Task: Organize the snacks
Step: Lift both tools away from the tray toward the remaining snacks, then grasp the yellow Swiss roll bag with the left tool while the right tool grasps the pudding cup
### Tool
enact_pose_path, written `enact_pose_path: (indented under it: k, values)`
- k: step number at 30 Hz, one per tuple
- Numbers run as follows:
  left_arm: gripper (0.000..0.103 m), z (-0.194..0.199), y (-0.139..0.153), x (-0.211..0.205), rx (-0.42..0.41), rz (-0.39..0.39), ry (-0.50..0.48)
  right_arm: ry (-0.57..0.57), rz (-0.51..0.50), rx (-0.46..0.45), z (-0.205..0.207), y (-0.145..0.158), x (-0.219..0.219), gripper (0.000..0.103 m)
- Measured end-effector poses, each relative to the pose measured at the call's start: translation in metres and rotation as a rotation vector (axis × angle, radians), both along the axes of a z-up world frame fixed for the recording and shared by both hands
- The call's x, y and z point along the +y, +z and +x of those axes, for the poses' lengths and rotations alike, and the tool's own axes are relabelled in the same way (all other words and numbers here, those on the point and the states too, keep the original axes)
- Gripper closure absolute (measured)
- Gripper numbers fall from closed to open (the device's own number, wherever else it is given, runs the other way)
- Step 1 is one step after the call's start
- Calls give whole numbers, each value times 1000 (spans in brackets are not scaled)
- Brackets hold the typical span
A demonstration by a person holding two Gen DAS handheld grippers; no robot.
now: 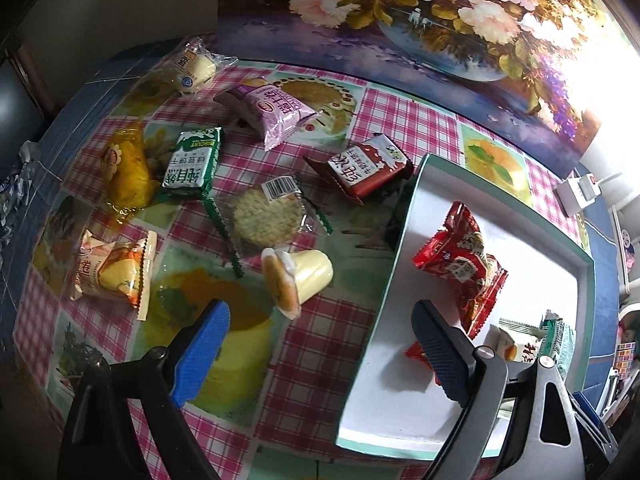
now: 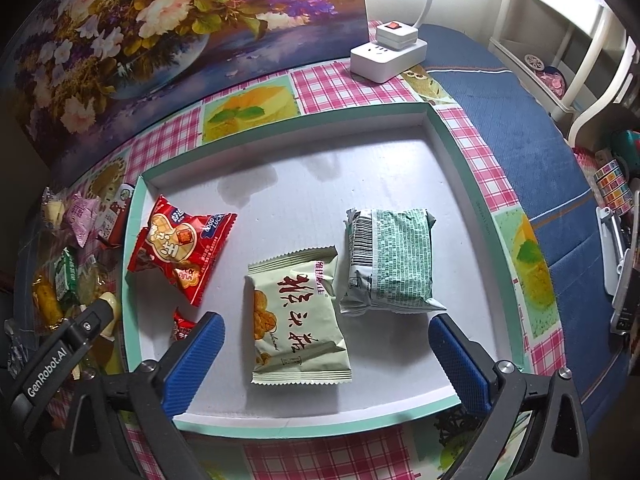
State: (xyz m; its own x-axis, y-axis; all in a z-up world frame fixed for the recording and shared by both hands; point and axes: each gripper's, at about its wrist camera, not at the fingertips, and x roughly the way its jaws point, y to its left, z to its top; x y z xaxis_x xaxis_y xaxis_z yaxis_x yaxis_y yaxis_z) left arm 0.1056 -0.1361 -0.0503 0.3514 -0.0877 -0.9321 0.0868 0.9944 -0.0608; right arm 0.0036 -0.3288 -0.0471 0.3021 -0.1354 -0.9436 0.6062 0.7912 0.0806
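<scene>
left wrist view shows the pudding cup point(image 1: 298, 276) just ahead of the wide, empty left gripper point(image 1: 320, 354), its long axis slanting toward the tray point(image 1: 404, 216).

L gripper point(image 1: 320, 340) hangs over the checked tablecloth point(image 1: 400, 120), jaws wide, nothing btwn them. One blue pad sits above the cloth, the other above the white tray point(image 1: 404, 216). Tray holds a red snack bag point(image 1: 460, 256) plus a pale packet point(image 1: 506, 344) near its lower corner. Loose on the cloth: pudding cup point(image 1: 298, 276) on its side, round cracker pack point(image 1: 266, 212), green biscuit pack point(image 1: 194, 164), brown pack point(image 1: 366, 168), pink pack point(image 1: 276, 114), yellow wrapped snack point(image 1: 128, 168).
</scene>
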Motion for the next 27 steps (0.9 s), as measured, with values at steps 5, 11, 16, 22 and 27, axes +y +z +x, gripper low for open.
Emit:
enact_pose_path:
  k: [5, 11, 16, 22, 27]
  values:
    - [10, 1, 2, 1, -4, 19, -11, 13, 3, -2, 2, 0, 3, 0]
    - [10, 3, 9, 6, -27, 39, -25, 27, 20, -37, 6, 5, 8, 0]
    - [10, 7, 19, 20, -54, 68, -30, 52, 13, -77, 12, 13, 16, 0]
    - [10, 15, 34, 58, -92, 87, 15, 95, 14, -132, 22, 22, 33, 0]
    - [10, 23, 33, 103, -78, 79, 107, 146, 1, -168, 36, 30, 53, 0]
